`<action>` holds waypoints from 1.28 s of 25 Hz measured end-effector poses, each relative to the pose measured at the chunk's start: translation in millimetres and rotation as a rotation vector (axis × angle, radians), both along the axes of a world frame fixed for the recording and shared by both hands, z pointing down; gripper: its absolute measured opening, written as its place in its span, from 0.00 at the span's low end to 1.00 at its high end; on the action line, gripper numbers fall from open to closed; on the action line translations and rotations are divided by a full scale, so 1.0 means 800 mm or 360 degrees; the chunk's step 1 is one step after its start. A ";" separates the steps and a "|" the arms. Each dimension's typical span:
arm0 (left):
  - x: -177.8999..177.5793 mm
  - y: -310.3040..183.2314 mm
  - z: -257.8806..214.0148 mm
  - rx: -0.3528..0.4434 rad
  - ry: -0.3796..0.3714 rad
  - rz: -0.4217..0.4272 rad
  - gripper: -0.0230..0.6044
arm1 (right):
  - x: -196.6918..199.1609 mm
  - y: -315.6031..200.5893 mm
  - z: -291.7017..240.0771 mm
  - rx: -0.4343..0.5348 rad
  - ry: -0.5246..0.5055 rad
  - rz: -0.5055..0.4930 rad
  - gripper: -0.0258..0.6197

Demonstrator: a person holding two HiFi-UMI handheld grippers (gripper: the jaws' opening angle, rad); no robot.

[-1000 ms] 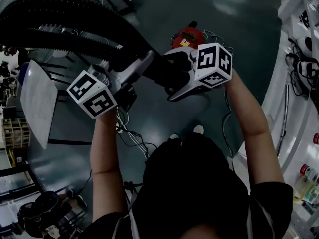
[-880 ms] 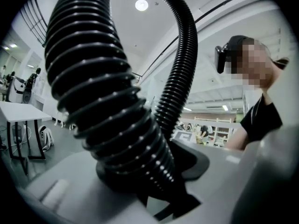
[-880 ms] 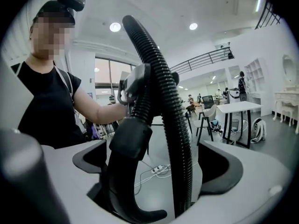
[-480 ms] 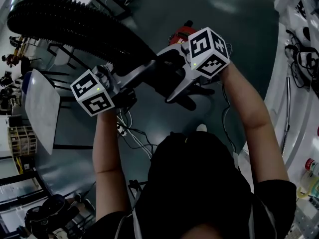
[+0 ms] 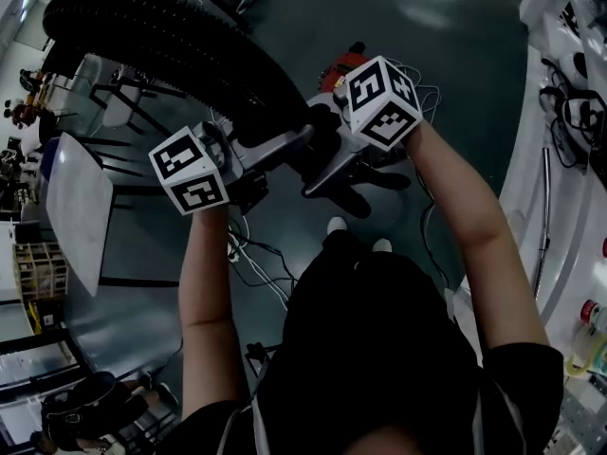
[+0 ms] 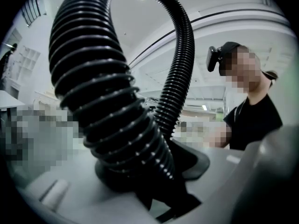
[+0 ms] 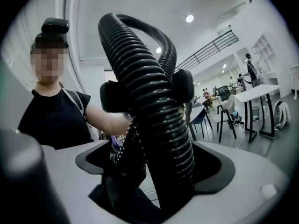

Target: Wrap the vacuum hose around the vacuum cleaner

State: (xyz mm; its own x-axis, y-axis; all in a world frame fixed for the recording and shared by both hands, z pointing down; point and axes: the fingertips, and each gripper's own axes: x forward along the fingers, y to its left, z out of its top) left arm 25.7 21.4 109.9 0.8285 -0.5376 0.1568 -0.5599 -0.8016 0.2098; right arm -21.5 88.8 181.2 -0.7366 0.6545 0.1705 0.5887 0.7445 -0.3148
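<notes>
A thick black ribbed vacuum hose (image 5: 171, 41) arcs from the upper left of the head view down to both grippers, which I hold up in front of me. My left gripper (image 5: 294, 142) is shut on the hose (image 6: 107, 106), which rises from its jaws and loops over. My right gripper (image 5: 324, 172) is shut on the same hose (image 7: 159, 115) close beside the left one. The red vacuum cleaner (image 5: 343, 63) stands on the dark floor beyond the grippers, partly hidden by them.
A white table (image 5: 78, 207) stands at the left. Loose cables (image 5: 251, 259) lie on the floor below my hands. Shelving (image 5: 569, 112) runs along the right edge. Tables and chairs (image 7: 252, 106) show in the right gripper view.
The two grippers have drawn closer together; the right one moved left and up in the head view. The hose loop now rides higher at the upper left.
</notes>
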 end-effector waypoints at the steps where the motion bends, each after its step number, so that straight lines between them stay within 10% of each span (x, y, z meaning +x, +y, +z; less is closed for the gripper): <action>1: -0.005 -0.001 0.000 0.0002 0.0011 -0.0017 0.39 | -0.001 -0.001 0.000 -0.0016 -0.0009 0.0044 0.87; 7: -0.019 -0.014 0.008 -0.0021 0.0126 -0.0065 0.41 | -0.004 -0.011 0.018 0.0077 0.0127 0.0312 0.62; 13: -0.015 -0.040 0.027 -0.0025 -0.0016 -0.0116 0.57 | -0.010 -0.042 0.045 0.0200 0.0243 0.0595 0.38; 25: -0.021 -0.044 0.031 -0.0103 0.0279 0.0001 0.49 | -0.048 -0.042 0.053 0.0233 0.0313 0.0653 0.48; 32: -0.051 -0.066 0.046 -0.0030 0.0141 -0.0086 0.84 | -0.072 -0.065 0.063 0.0157 0.0377 0.0872 0.35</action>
